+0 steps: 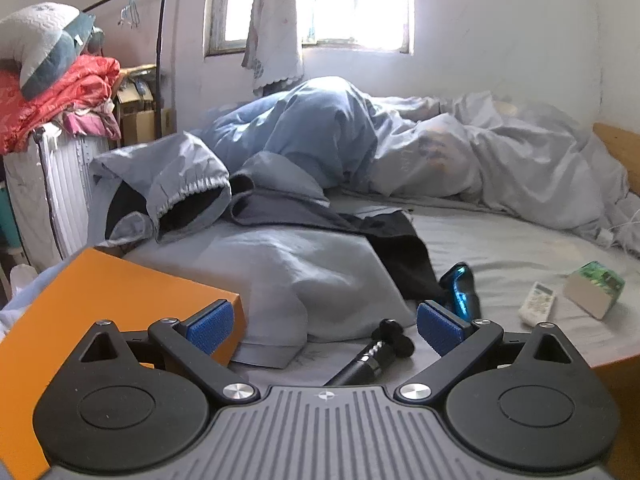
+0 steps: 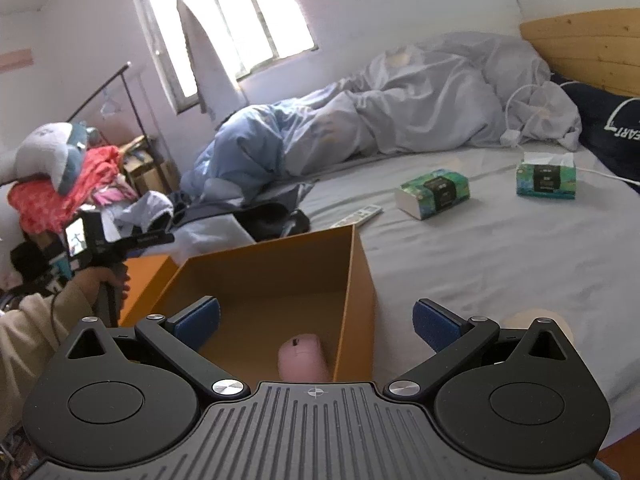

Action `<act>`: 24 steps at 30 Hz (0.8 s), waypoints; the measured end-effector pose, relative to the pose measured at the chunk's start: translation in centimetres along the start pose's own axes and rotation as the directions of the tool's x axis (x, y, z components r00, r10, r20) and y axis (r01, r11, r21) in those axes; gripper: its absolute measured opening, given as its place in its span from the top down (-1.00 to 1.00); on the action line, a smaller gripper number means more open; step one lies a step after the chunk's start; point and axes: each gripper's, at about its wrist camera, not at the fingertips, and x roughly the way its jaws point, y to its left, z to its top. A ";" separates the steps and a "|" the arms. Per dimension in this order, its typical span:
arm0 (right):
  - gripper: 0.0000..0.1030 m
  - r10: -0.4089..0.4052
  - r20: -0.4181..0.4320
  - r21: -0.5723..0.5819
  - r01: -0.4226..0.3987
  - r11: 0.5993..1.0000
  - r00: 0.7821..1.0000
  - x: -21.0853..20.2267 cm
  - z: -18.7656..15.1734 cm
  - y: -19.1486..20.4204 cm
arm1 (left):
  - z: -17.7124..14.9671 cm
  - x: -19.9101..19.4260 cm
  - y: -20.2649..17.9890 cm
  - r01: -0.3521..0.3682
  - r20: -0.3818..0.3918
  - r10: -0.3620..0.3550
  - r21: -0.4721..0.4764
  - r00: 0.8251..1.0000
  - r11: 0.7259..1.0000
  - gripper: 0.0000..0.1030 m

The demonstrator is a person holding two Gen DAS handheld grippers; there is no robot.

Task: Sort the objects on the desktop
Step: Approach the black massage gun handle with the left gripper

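Note:
An open orange box [image 2: 356, 280] stands on the bed in the right wrist view, with a pink rounded object [image 2: 304, 360] lying inside near its front. My right gripper [image 2: 316, 324] hangs open just above the box's near side, holding nothing. My left gripper [image 1: 325, 328] is open too, above a black screw-handled rod [image 1: 376, 356] on the sheet. To its left lies the flat orange lid [image 1: 100, 312]. A blue-and-black object [image 1: 462, 288], a white remote [image 1: 537, 303] and a green tissue pack [image 1: 596, 290] lie to the right. The right wrist view shows a hand holding the left gripper [image 2: 100, 240].
A crumpled grey-blue duvet [image 1: 320, 132] and a jacket [image 1: 180, 184] fill the back of the bed. A second tissue pack [image 2: 546, 176] and a white cable [image 2: 520, 120] lie near the wooden headboard [image 2: 584, 48]. Piled clothes and a plush toy [image 1: 44, 40] stand at the left.

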 end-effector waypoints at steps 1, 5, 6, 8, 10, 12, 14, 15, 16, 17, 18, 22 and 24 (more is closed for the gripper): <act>-1.00 0.000 -0.002 0.000 0.000 1.000 1.000 0.1 -0.1 0.0 | -0.2 0.7 0.1 -0.003 -0.008 0.003 -0.003 1.000 1.000 -1.00; -1.00 0.000 -0.009 -0.005 0.000 1.000 1.000 0.2 0.1 0.4 | -0.9 3.2 0.2 -0.030 -0.043 0.030 0.007 0.999 1.000 -1.00; -1.00 -0.001 -0.010 -0.013 0.001 1.000 1.000 0.0 0.5 1.0 | -1.0 3.9 0.2 -0.038 -0.055 0.039 0.016 0.998 0.999 -1.00; -1.00 -0.008 -0.016 -0.023 0.008 1.000 1.000 0.2 0.4 1.0 | -1.3 5.2 0.1 -0.047 -0.070 0.049 0.032 0.996 0.998 -1.00; -1.00 -0.013 -0.028 -0.018 0.013 1.000 1.000 0.4 0.3 0.9 | -1.6 6.5 0.1 -0.054 -0.085 0.058 0.052 0.995 0.997 -1.00; -1.00 -0.013 -0.044 -0.003 0.013 1.000 0.999 0.7 0.2 0.7 | -1.8 7.5 0.1 -0.055 -0.093 0.061 0.066 0.994 0.996 -1.00; -1.00 -0.011 -0.060 0.014 0.012 1.000 0.998 1.0 0.1 0.4 | -2.1 8.5 0.0 -0.064 -0.091 0.071 0.079 0.993 0.995 -1.00; -1.00 -0.010 -0.068 0.023 0.011 1.000 0.998 1.1 0.0 0.3 | -2.2 8.9 -0.1 -0.058 -0.095 0.067 0.087 0.993 0.995 -1.00; -1.00 -0.010 -0.074 0.028 0.012 1.000 0.997 1.2 0.0 0.3 | -2.4 9.3 -0.2 -0.050 -0.098 0.059 0.096 0.993 0.994 -1.00; -1.00 -0.010 -0.076 0.028 0.012 1.000 0.997 1.2 0.0 0.3 | -2.5 9.6 -0.3 -0.045 -0.102 0.056 0.106 0.993 0.993 -1.00; -1.00 -0.011 -0.077 0.028 0.013 1.000 0.997 1.3 0.0 0.3 | -2.7 10.0 -0.4 -0.038 -0.110 0.051 0.112 0.993 0.993 -1.00; -1.00 -0.013 -0.084 0.029 0.016 0.999 0.996 1.4 -0.2 0.4 | -3.6 11.4 -0.5 0.018 -0.165 0.001 0.112 0.986 0.993 -0.83; -1.00 -0.015 -0.087 0.029 0.017 0.999 0.996 1.4 -0.2 0.5 | -3.9 11.6 -0.4 0.049 -0.172 -0.029 0.114 0.985 0.992 -0.82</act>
